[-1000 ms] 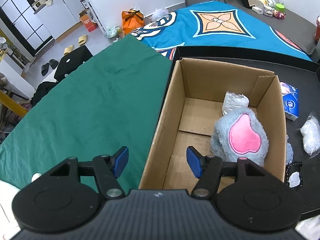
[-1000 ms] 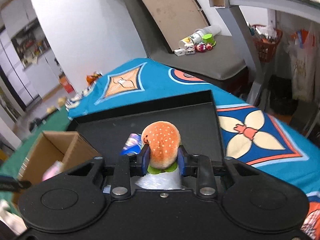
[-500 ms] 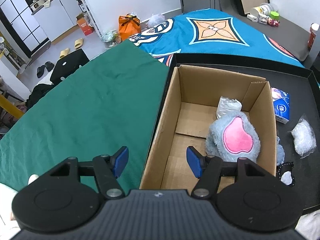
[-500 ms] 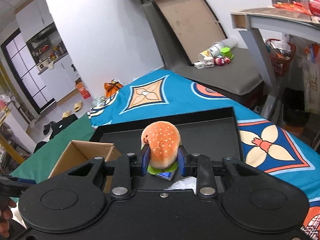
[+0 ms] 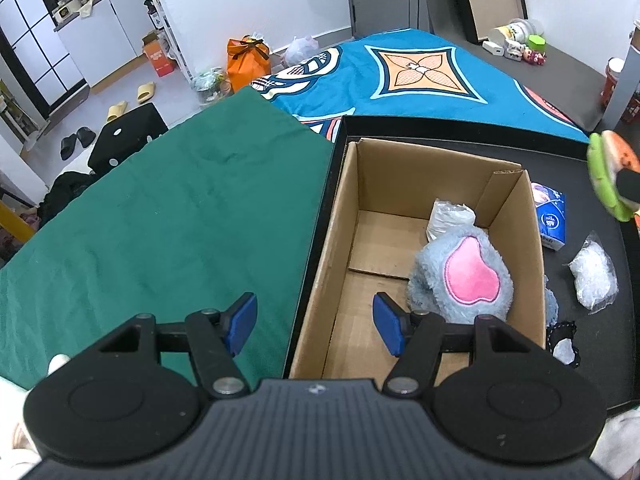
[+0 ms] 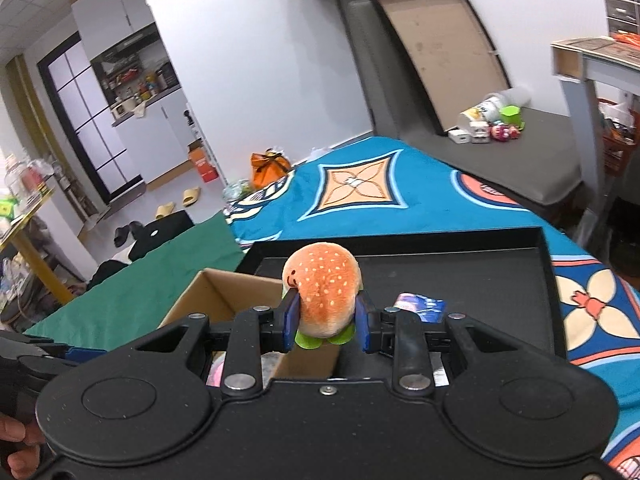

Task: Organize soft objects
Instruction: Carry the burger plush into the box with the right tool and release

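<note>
Right wrist view, right hand-held gripper (image 6: pixel 326 322) grasping burger plush (image 6: pixel 323 289) above cardboard box (image 6: pixel 224 294) rim, left hand-held gripper (image 5: pixel 314 324) released.

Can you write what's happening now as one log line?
right gripper: shut on burger plush | left gripper: open, empty | cardboard box: holds grey plush

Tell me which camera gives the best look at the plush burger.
The right wrist view. There the plush burger sits centred, its speckled bun and green lettuce edge clear, pinched between the right gripper pads. The left wrist view catches only a cropped sliver of it at the right edge.
</note>
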